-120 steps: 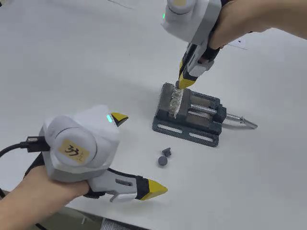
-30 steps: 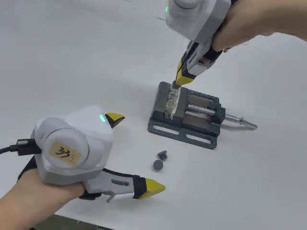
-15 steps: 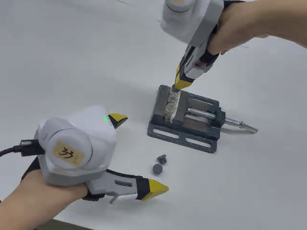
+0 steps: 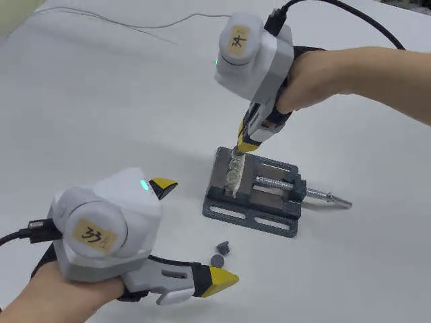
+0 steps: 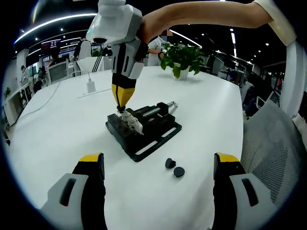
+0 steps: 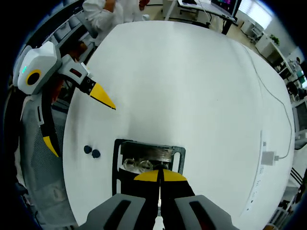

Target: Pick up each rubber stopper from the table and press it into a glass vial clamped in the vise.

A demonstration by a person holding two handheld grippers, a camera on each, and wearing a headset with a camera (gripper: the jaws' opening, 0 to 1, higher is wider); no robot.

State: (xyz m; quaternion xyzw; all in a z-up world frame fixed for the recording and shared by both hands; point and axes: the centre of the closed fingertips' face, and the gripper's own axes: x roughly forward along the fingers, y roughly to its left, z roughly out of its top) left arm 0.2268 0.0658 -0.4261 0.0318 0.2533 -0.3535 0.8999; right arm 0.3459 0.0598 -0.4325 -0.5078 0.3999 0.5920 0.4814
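Observation:
A dark vise [image 4: 271, 204] clamps clear glass vials [image 4: 235, 173] between its jaws. My right gripper [image 4: 244, 148] points down with shut jaws, its yellow tips touching the top of the vials' far end. Its own view puts the tips [image 6: 159, 176] right over the vials [image 6: 139, 165], and whatever lies under them is hidden. Two grey rubber stoppers [image 4: 223, 247] [image 4: 217, 260] lie on the table in front of the vise. My left gripper [image 4: 195, 232] hovers open to their near left, holding nothing. In its view both stoppers [image 5: 170, 163] [image 5: 179, 171] lie just ahead between the jaws.
The white table [image 4: 101, 101] spreads wide to the left and behind the vise. The vise's screw handle [image 4: 330, 198] sticks out to the right. A thin cable [image 4: 135, 27] runs along the far edge. An office chair [image 5: 273, 153] stands beside the table.
The head camera has tilted up, so everything sits lower in view. My right gripper's shut tips stay on the vials. The left gripper and the two stoppers have not moved.

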